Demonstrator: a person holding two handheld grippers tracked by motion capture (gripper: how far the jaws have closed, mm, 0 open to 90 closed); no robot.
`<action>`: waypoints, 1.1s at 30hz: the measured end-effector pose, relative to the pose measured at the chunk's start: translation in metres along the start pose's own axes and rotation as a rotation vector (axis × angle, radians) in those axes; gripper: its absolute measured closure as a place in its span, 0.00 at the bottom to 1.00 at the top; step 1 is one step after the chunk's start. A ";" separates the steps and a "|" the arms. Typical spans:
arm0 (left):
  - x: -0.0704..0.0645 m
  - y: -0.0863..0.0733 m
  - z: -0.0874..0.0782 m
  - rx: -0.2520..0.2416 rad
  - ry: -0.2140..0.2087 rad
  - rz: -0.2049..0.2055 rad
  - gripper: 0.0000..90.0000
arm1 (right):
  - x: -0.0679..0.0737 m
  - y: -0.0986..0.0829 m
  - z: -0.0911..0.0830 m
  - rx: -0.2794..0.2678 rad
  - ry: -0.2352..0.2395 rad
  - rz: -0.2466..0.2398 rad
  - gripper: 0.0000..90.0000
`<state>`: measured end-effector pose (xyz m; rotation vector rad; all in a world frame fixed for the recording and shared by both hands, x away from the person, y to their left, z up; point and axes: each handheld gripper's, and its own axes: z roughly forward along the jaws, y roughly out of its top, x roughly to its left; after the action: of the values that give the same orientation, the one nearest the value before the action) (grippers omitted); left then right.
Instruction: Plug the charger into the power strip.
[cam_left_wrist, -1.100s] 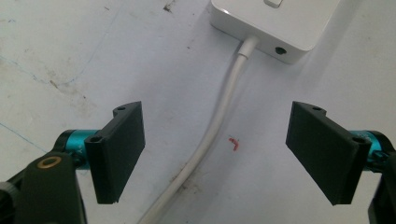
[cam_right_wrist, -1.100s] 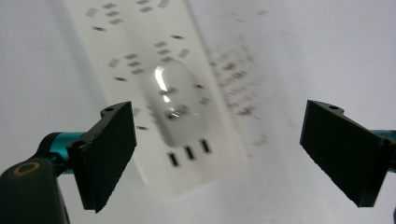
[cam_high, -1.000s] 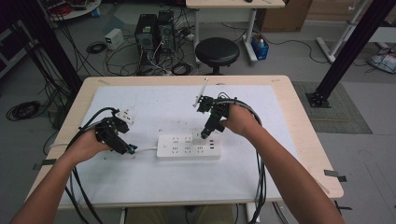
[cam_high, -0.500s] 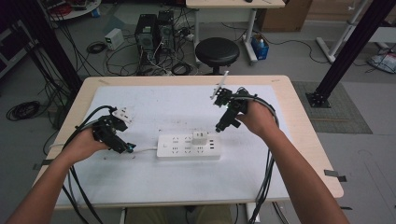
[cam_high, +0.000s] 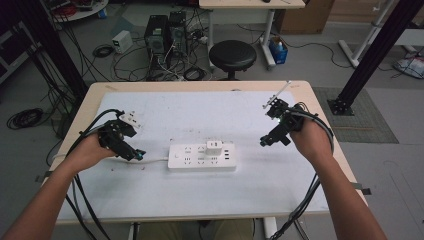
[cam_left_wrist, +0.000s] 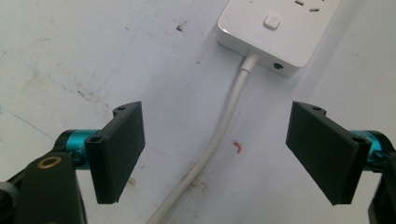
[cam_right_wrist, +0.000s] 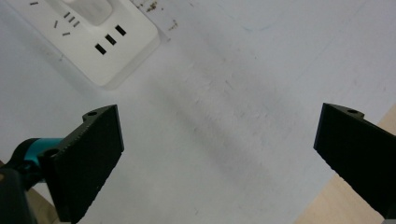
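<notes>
With both jaw pairs wide open and empty, nothing gripped. Left gripper (cam_left_wrist: 212, 154) straddles cord (cam_left_wrist: 219, 140) just short of strip (cam_high: 201, 156), low over mat (cam_high: 175, 195). Right gripper (cam_right_wrist: 219, 163) near strip's USB end, clear of it, toward table edge. Adapter (cam_high: 214, 147) sits plugged in strip mid-table. Likely step done, hands clearing. Keep jaws wide, lift straight, don't snag cord or nudge strip.

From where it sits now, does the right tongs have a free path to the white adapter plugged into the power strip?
Probably yes: the right tongs are open, and bare table lies between them and the adapter on the power strip.
</notes>
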<state>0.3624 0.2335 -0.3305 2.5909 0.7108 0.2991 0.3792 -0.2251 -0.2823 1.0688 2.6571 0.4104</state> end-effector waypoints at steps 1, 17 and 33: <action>0.000 0.000 0.000 -0.004 -0.002 -0.003 0.22 | -0.002 -0.005 -0.001 -0.003 -0.003 0.020 0.01; -0.005 -0.007 -0.003 0.002 0.018 -0.020 0.22 | 0.004 -0.019 0.011 0.006 0.017 0.011 0.01; -0.009 -0.007 -0.003 -0.009 0.036 -0.027 0.22 | 0.006 -0.037 0.021 -0.013 0.029 0.044 0.01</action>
<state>0.3507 0.2348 -0.3317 2.5712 0.7552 0.3404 0.3588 -0.2428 -0.3151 1.1269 2.6570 0.4549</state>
